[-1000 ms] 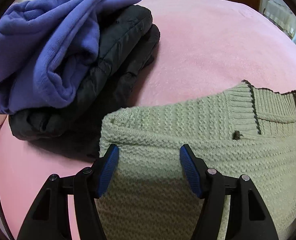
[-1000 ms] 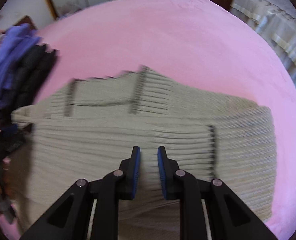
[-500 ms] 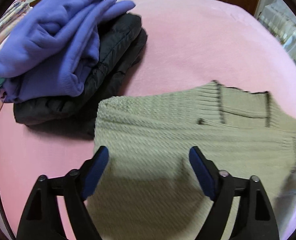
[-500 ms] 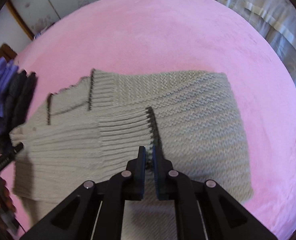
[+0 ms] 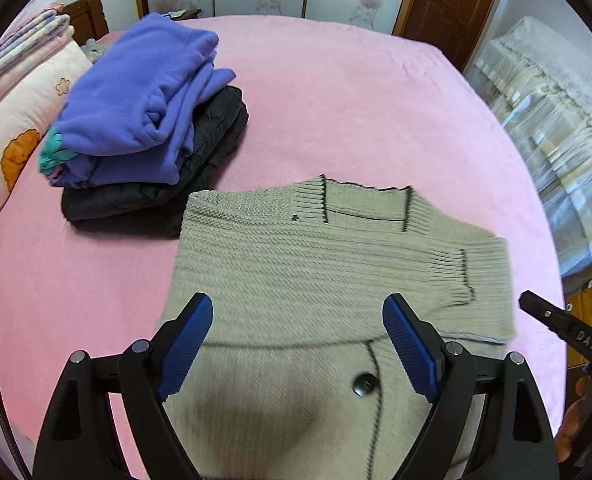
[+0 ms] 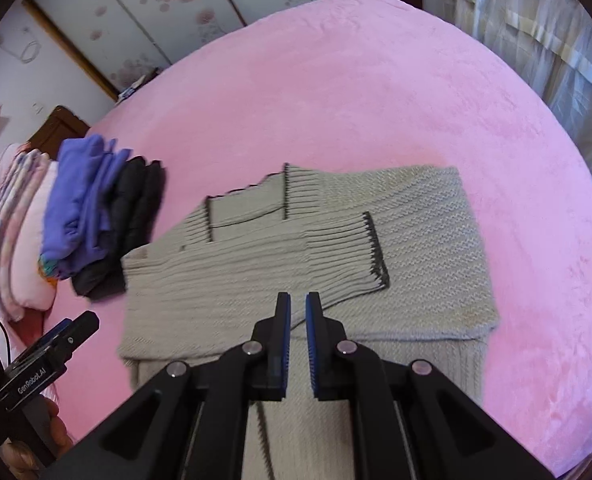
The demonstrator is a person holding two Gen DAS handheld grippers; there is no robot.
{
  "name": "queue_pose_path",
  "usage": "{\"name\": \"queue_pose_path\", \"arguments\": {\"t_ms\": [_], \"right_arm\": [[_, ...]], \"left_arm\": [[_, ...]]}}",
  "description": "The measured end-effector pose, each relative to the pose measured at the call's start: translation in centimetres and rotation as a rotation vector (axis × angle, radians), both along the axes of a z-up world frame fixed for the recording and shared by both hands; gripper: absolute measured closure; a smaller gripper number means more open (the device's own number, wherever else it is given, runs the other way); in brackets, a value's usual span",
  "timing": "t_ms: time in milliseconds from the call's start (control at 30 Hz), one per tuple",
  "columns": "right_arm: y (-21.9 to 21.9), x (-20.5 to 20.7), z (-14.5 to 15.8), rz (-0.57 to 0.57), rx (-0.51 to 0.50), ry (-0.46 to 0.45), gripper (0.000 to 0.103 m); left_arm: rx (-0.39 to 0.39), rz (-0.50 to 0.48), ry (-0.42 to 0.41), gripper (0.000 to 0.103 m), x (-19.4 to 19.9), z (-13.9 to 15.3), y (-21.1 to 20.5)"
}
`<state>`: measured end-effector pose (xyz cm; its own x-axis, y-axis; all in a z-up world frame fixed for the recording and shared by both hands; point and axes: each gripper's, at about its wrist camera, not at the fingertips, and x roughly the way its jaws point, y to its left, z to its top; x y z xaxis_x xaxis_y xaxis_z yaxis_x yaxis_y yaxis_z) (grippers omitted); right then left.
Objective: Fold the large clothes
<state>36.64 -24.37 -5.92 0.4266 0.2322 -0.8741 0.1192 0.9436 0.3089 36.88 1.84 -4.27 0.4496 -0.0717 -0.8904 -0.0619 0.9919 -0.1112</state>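
A beige knit sweater (image 5: pixel 316 264) with dark trim lies on the pink bed, its upper part folded down over the buttoned front (image 5: pixel 363 384). One sleeve lies across the chest, cuff (image 6: pixel 356 256) toward the right. My left gripper (image 5: pixel 296 304) hovers above the sweater's left half; its jaws are opening and nothing is between them. My right gripper (image 6: pixel 298 298) hangs above the middle of the sweater (image 6: pixel 416 232), shut with only a narrow slit and holding nothing. Each gripper shows at the edge of the other's view: the right gripper (image 5: pixel 564 328), the left gripper (image 6: pixel 52 356).
A folded purple fleece (image 5: pixel 144 100) rests on a black jacket (image 5: pixel 212 148), just left of the sweater. Pillows (image 5: pixel 16 120) lie at the far left. The pink bed cover (image 5: pixel 336 100) stretches beyond. A draped curtain (image 5: pixel 544 120) and a brown door (image 5: pixel 448 0) stand at the right.
Both grippers have lifted well away from the sweater. The left jaws spread wider, the right jaws drew together. The sleeve now rests across the chest.
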Motion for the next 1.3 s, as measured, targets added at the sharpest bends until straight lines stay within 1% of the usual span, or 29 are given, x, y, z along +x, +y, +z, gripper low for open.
{"name": "queue_pose_path", "arguments": {"t_ms": [100,267,400,500,567,633,700,800,900,1000,1133,1167,1200,1233,1300], "right_arm": [[0.6,-1.1,1.6,0.040,-0.005,-0.009,0.095],[0.9,-3.3,3.8,0.082,-0.011,-0.025,0.095],[0.9,-5.1,5.6,0.116,-0.010,-0.048,0.094],[0.7,-6.2,7.0,0.134,-0.011,-0.075,0.087],[0.6,-6.8,7.7,0.143,-0.005,-0.100,0.087],[0.5,-7.5,8.7,0.152,0.003,-0.149,0.087],[0.5,-8.5,9.7,0.164,-0.009,-0.209,0.087],[0.8,-10.1,11.2,0.184,-0.052,-0.294,0.087],[0.9,-11.5,12.1,0.206,-0.067,-0.353,0.087],[0.9,-12.7,12.8,0.224,-0.064,-0.377,0.087],[1.2,-14.3,13.1,0.246,-0.070,-0.386,0.087],[1.3,-14.6,13.0,0.254,-0.065,-0.380,0.087],[1.3,-14.9,12.8,0.264,-0.059,-0.371,0.085],[1.4,-15.2,12.6,0.270,-0.059,-0.362,0.080],[1.5,-15.9,12.1,0.279,-0.067,-0.347,0.078]], "left_arm": [[-0.015,0.008,-0.001,0.017,-2.0,2.0,-0.2],[-0.066,0.049,0.001,0.017,-5.0,4.2,0.0],[-0.093,0.086,-0.022,0.017,-7.5,6.2,0.4],[-0.087,0.094,-0.051,0.017,-9.1,7.7,0.7],[-0.074,0.096,-0.064,0.017,-10.0,8.4,0.9],[-0.074,0.099,-0.082,0.017,-11.1,9.2,1.1],[-0.077,0.108,-0.098,0.017,-12.4,9.7,1.4],[-0.070,0.111,-0.124,0.017,-14.1,10.2,1.8],[-0.033,0.094,-0.159,0.017,-16.0,10.7,1.8],[-0.020,0.078,-0.157,0.017,-17.2,10.8,1.8],[-0.071,0.078,-0.164,0.017,-18.5,11.1,2.5],[-0.073,0.082,-0.161,0.017,-18.7,11.0,2.7],[-0.076,0.078,-0.155,0.017,-18.9,10.9,2.8],[-0.088,0.066,-0.151,0.017,-19.1,10.7,2.9],[-0.094,0.059,-0.154,0.017,-19.7,10.4,3.2]]}}
